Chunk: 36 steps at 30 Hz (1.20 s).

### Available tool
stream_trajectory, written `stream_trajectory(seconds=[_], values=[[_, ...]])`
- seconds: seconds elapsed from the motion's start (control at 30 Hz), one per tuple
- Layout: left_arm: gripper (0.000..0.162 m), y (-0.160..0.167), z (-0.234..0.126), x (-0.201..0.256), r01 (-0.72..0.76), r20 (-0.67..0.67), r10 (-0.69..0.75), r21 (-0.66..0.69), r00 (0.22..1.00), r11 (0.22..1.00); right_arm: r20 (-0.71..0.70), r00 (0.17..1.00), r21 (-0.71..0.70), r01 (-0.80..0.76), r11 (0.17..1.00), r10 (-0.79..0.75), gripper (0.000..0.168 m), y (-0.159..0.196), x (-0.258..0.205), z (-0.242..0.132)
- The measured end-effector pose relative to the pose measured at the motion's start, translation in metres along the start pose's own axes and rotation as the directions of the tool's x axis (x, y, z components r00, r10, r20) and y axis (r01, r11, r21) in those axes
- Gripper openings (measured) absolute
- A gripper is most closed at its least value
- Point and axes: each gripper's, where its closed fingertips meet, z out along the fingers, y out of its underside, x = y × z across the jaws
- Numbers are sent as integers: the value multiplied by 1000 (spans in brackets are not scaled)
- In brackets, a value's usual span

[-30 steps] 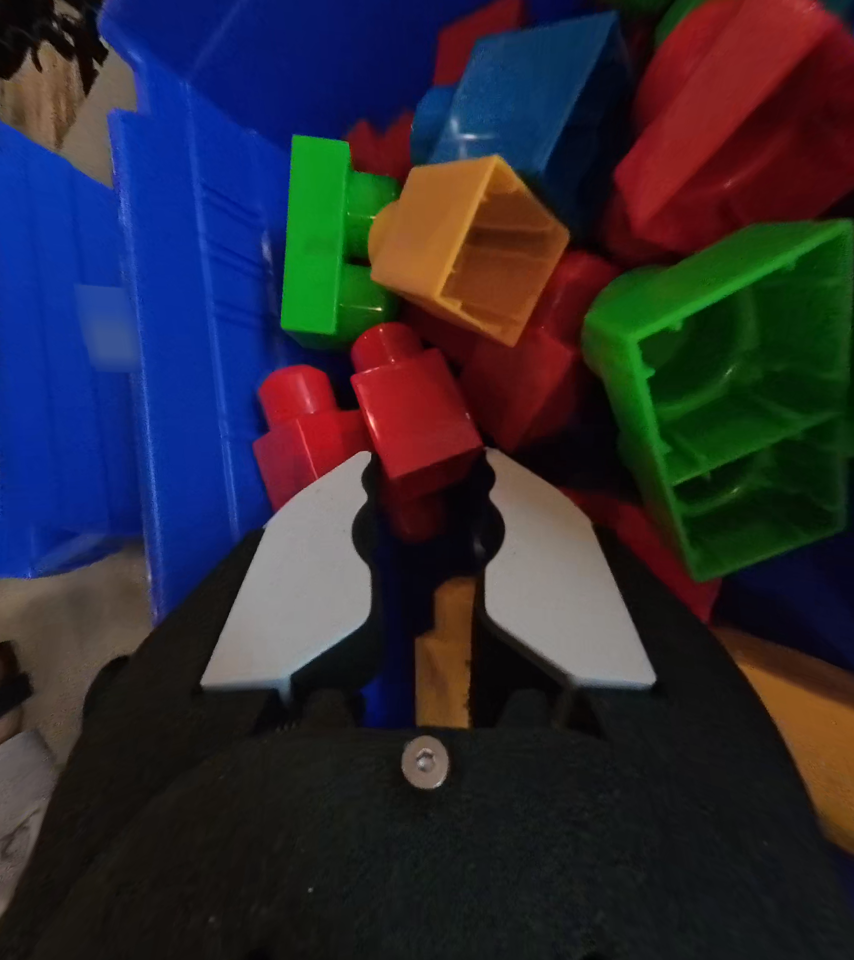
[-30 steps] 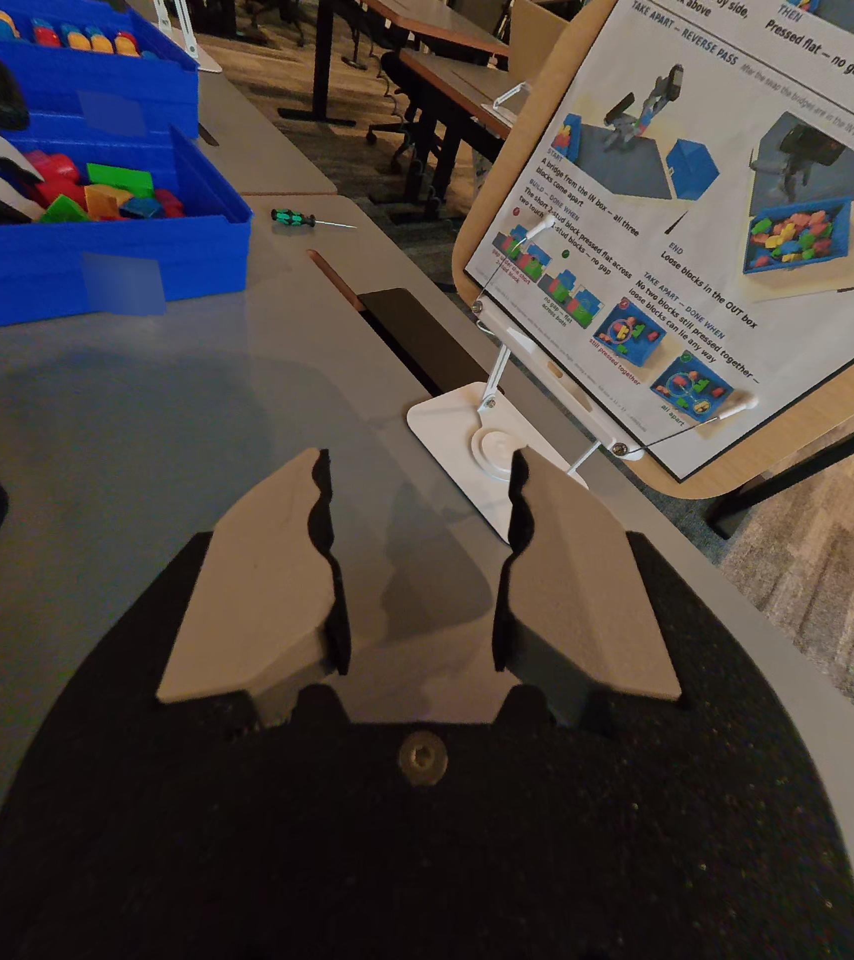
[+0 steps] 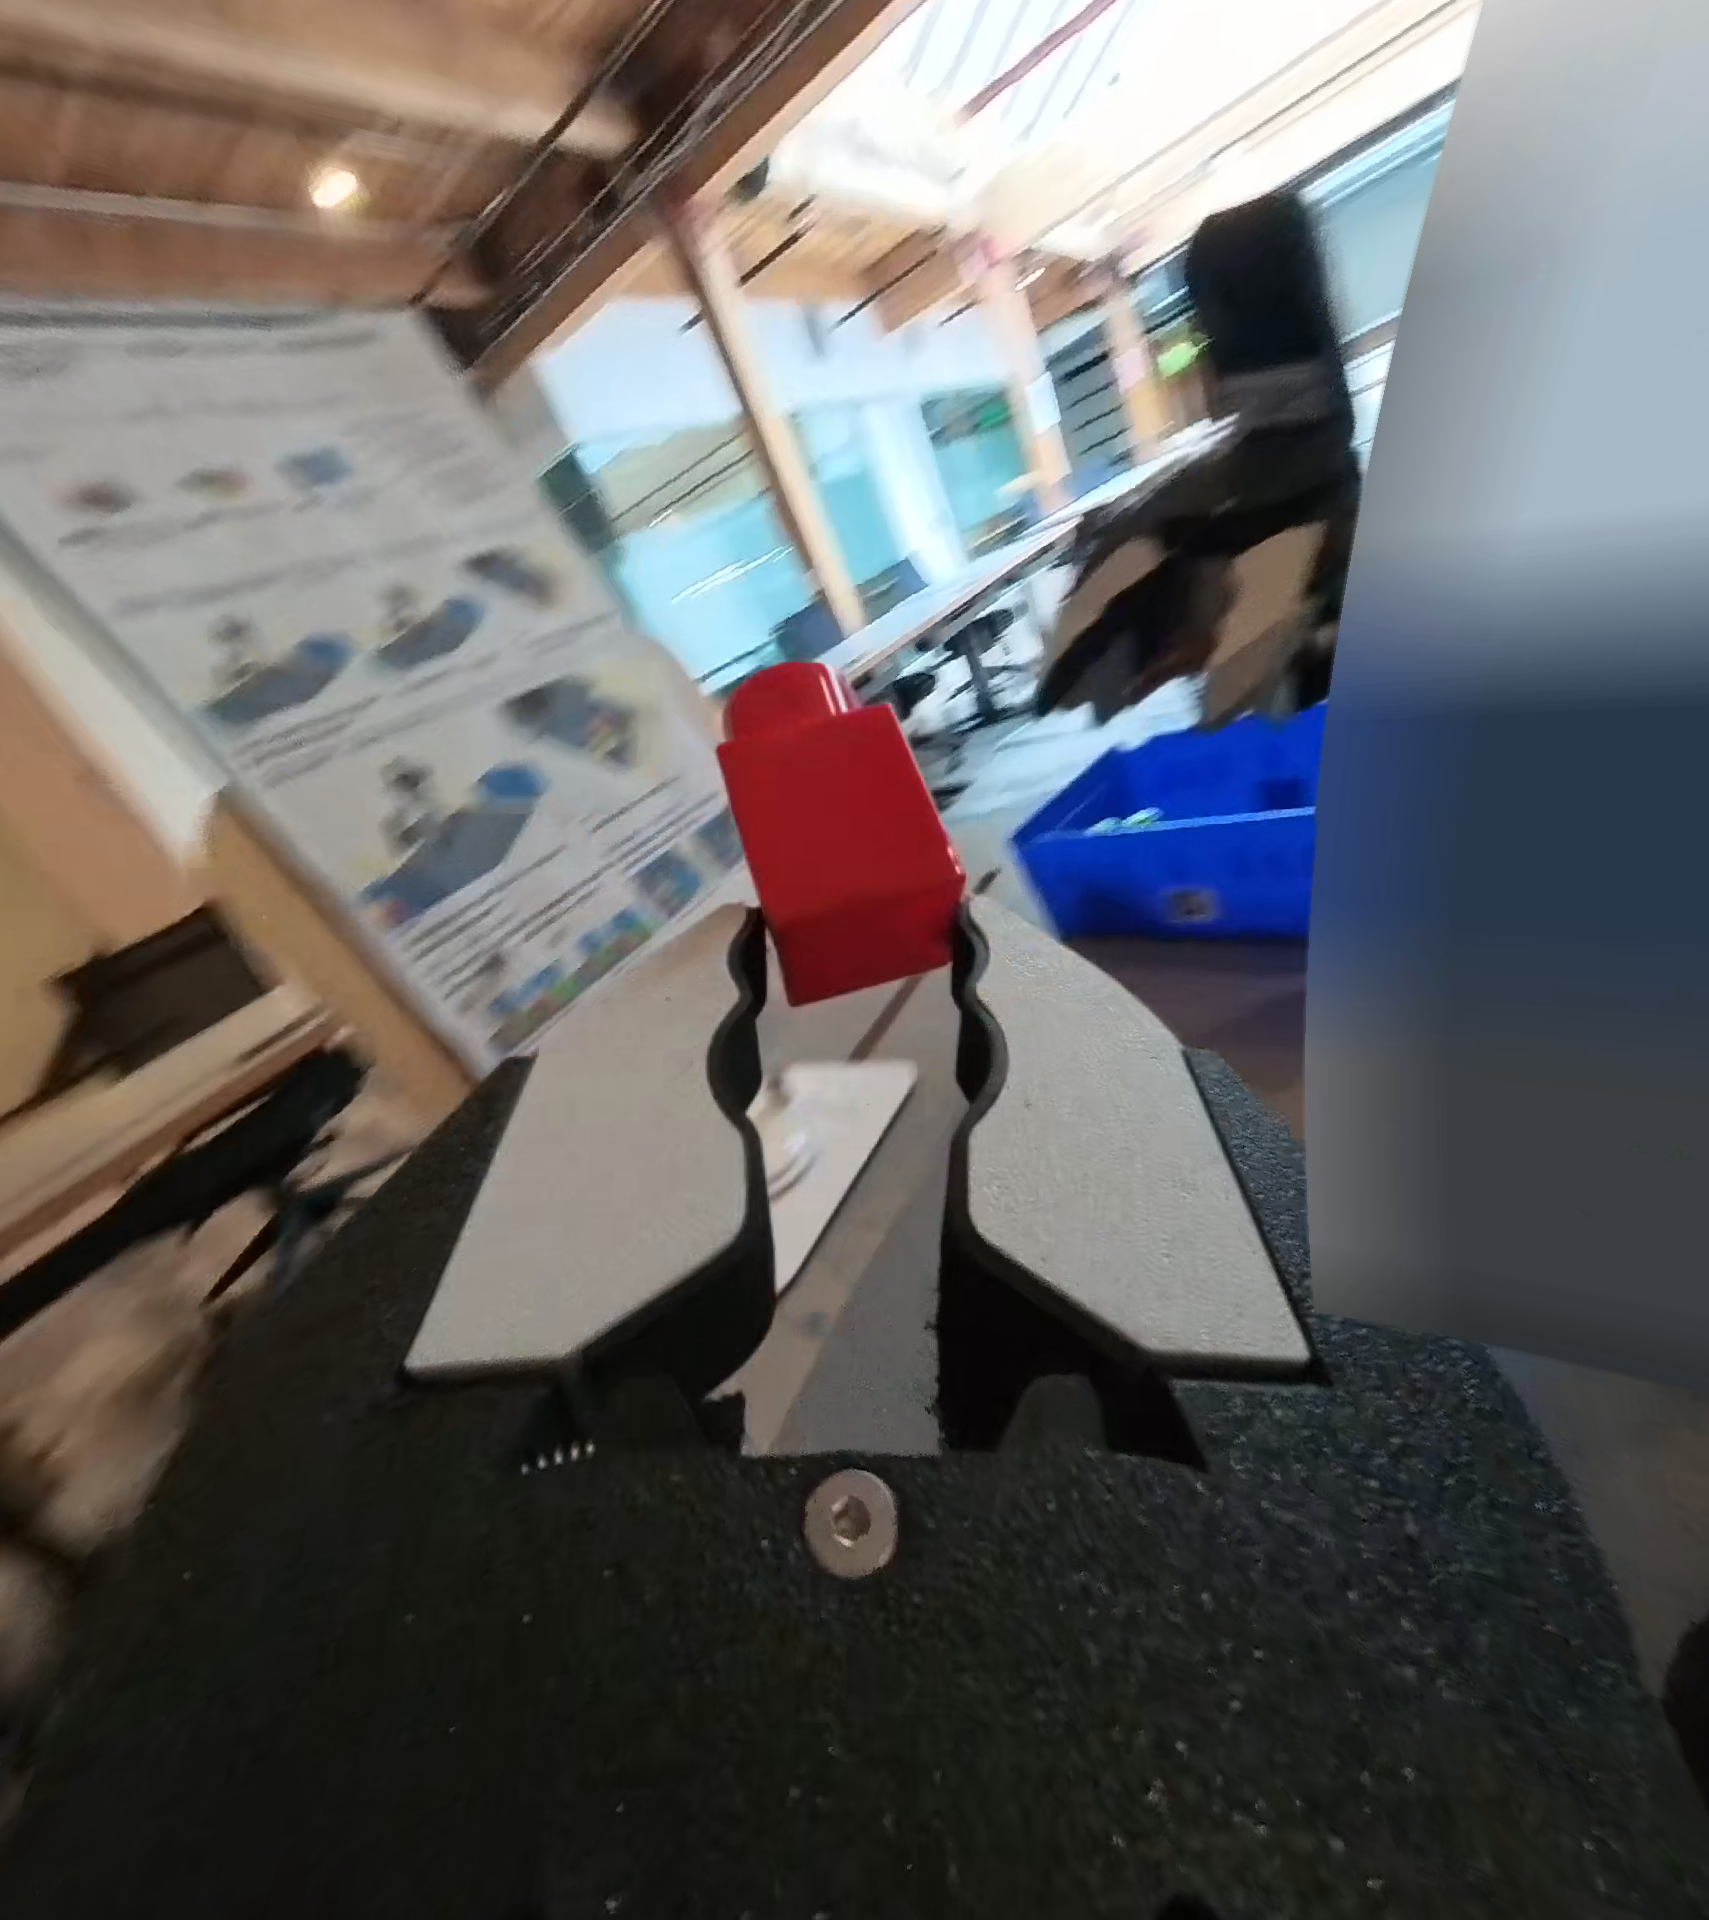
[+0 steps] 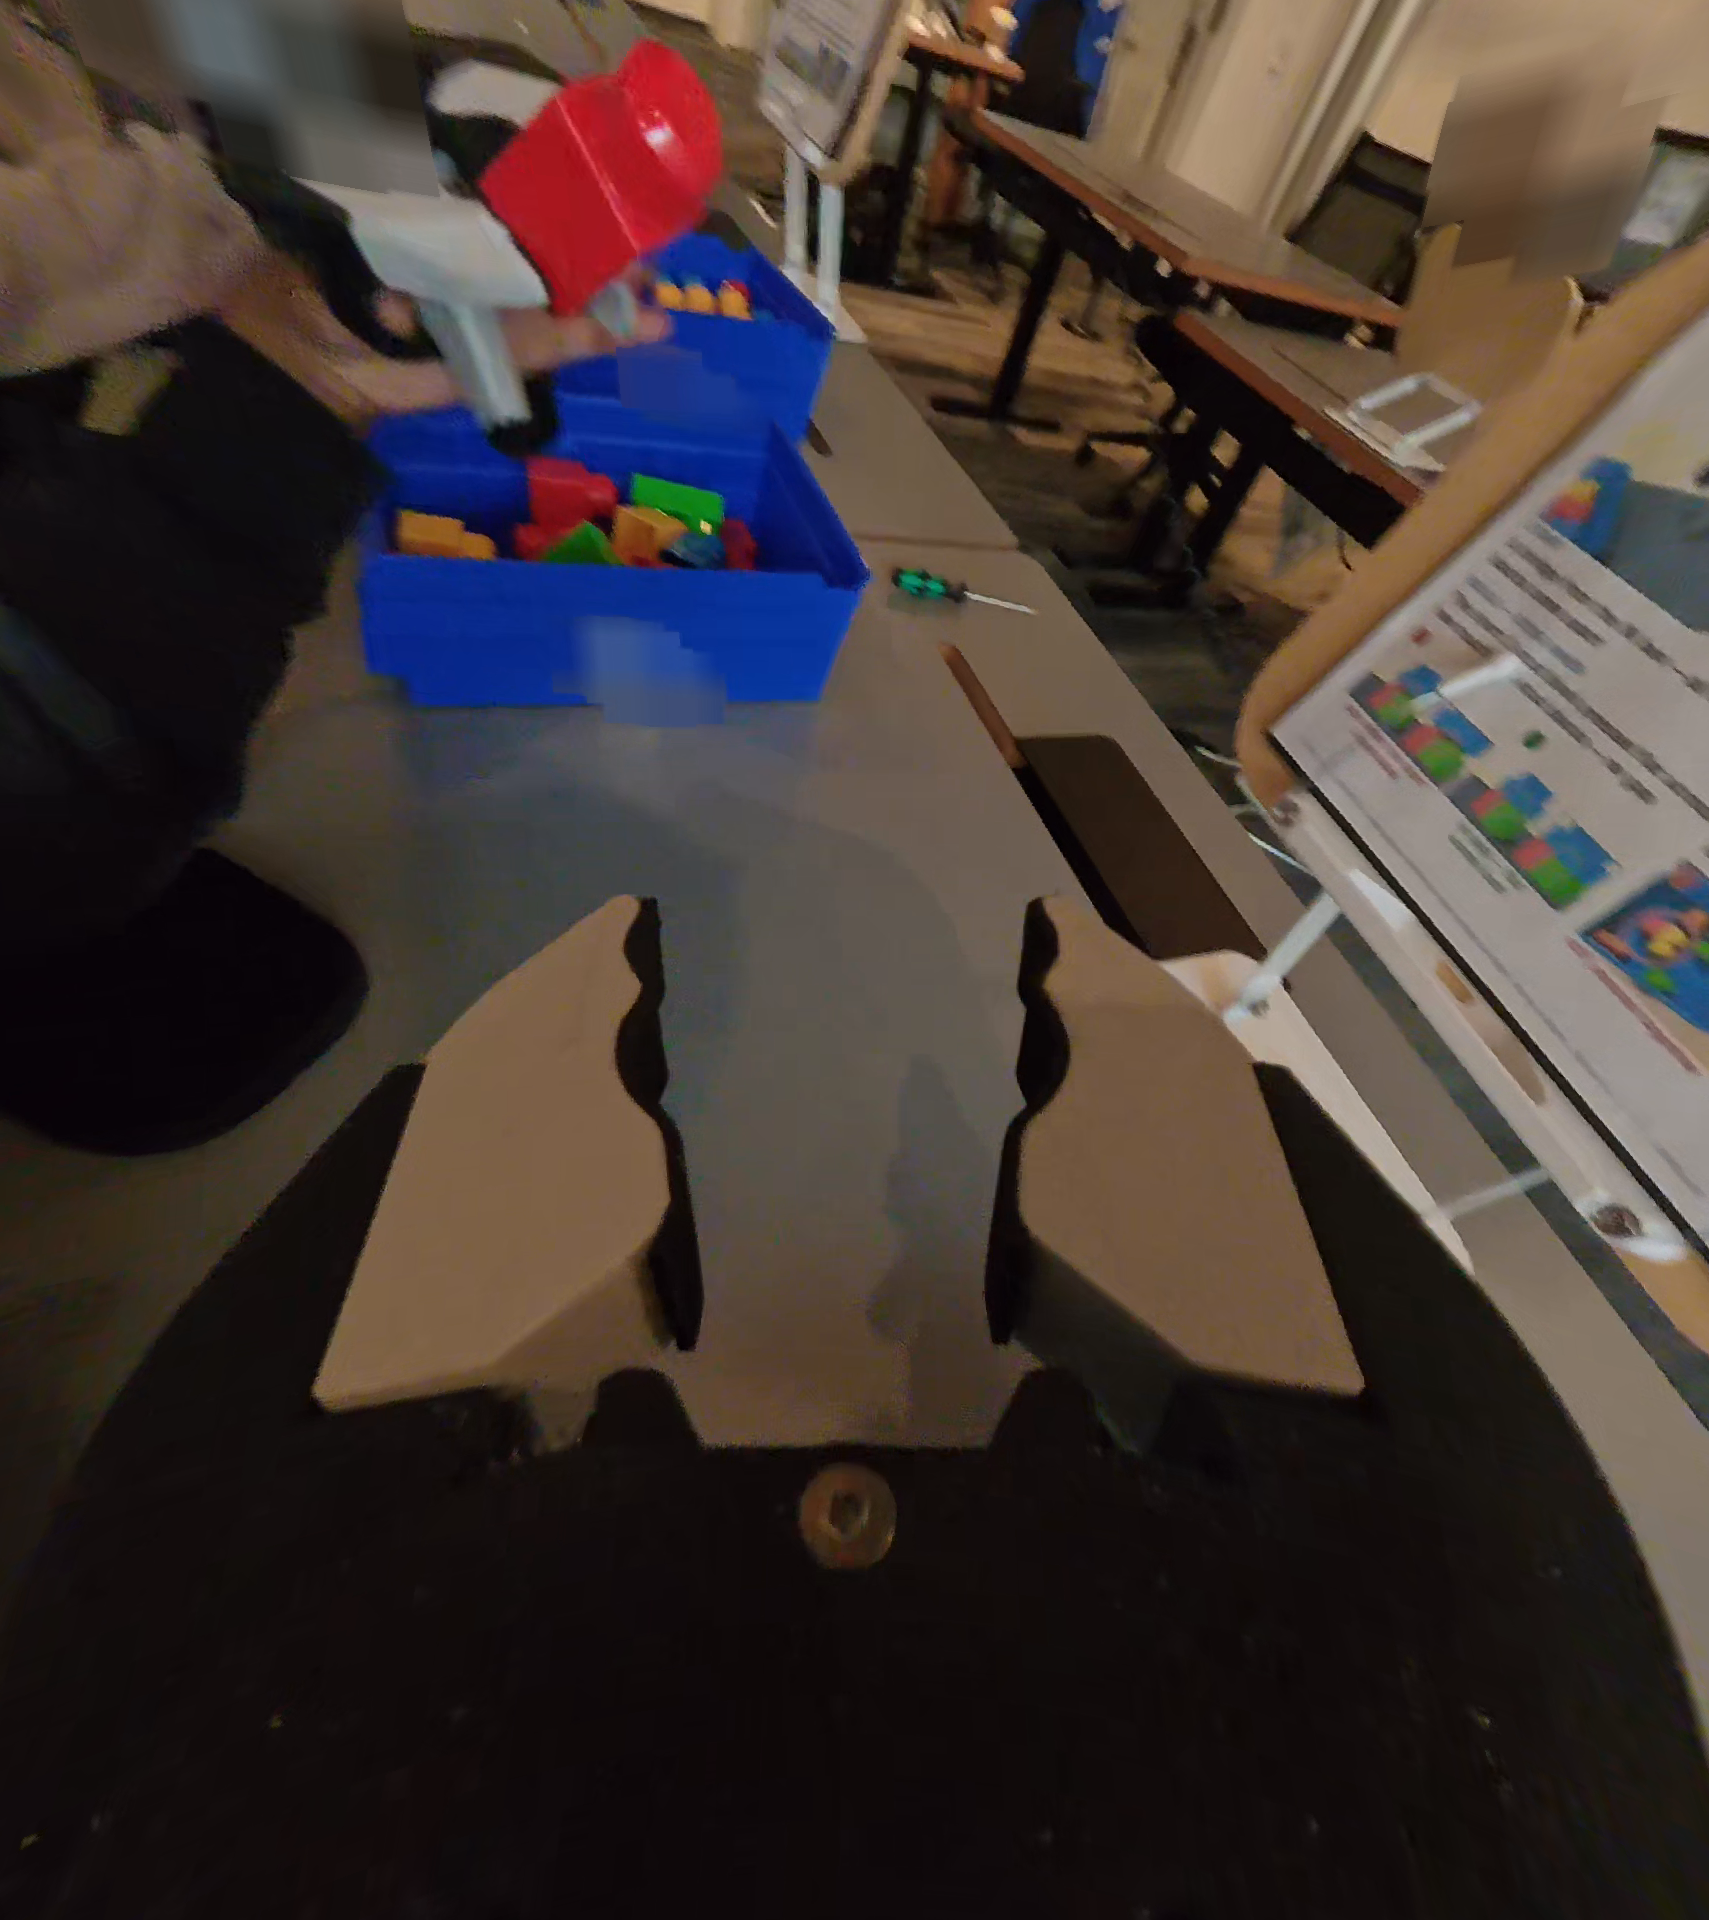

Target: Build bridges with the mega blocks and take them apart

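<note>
Between the tips of the left gripper [image 3: 855,940] sits a red block [image 3: 834,831], a single-stud piece pinched at its lower body, its stud pointing away from the gripper along the fingers' line. From the right wrist view this red block [image 4: 606,177] is in the air above the blue bin [image 4: 611,623], which holds the loose blocks of red, green, orange and blue. The right gripper [image 4: 839,925] hangs over bare grey table [image 4: 621,810] on the near side of the bin, its jaws wide apart with nothing between them. A second blue bin [image 4: 756,353] stands just behind the first. Beyond the bin's right end lies a small screwdriver [image 4: 954,592]; farther right leans an instruction board [image 4: 1556,790]. Judged from this, the open table between bin and right gripper is the build spot, and the left gripper, already loaded, is the one to bring the block down there stud-up.
</note>
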Motion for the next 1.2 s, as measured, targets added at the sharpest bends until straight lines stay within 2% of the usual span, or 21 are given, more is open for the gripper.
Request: stream_trajectory(seconds=[0.13, 0.27, 0.4, 0.7, 0.83, 0.9, 1.03, 1.1, 1.2], values=[[34, -23, 36, 47, 29, -254, 7, 140, 967, 990, 120, 992, 87, 15, 996, -26, 69, -14, -22, 7], [34, -27, 62, 82, 69, -415, 7, 167, 910, 984, 221, 973, 190, 20, 982, -62, 69, -30, -43, 8], [34, -17, 81, 105, 67, -496, 1, 119, 868, 991, 270, 956, 241, 47, 969, -114, 69, -40, -59, 8], [34, 2, 100, 131, 62, -571, -27, 43, 821, 997, 280, 943, 213, 119, 970, -177, 54, -34, -68, 14], [34, 5, 103, 131, 62, -566, -38, 23, 823, 998, 284, 940, 200, 136, 970, -190, 34, -30, -68, 16], [34, 10, 101, 130, 55, -562, -52, -12, 826, 998, 285, 941, 172, 139, 975, -184, 34, -28, -68, 18], [39, 33, 87, 111, -57, -451, -43, -205, 891, 977, 278, 941, 79, 177, 981, -192, 34, -15, -70, 28], [42, 42, 71, 94, -96, -363, -28, -319, 931, 943, 289, 939, -35, 203, 979, -184, 33, 3, -71, 36], [39, 46, 46, 60, -71, -164, -4, -449, 986, 891, 300, 943, -316, 242, 917, -146, 33, 51, -70, 51]])
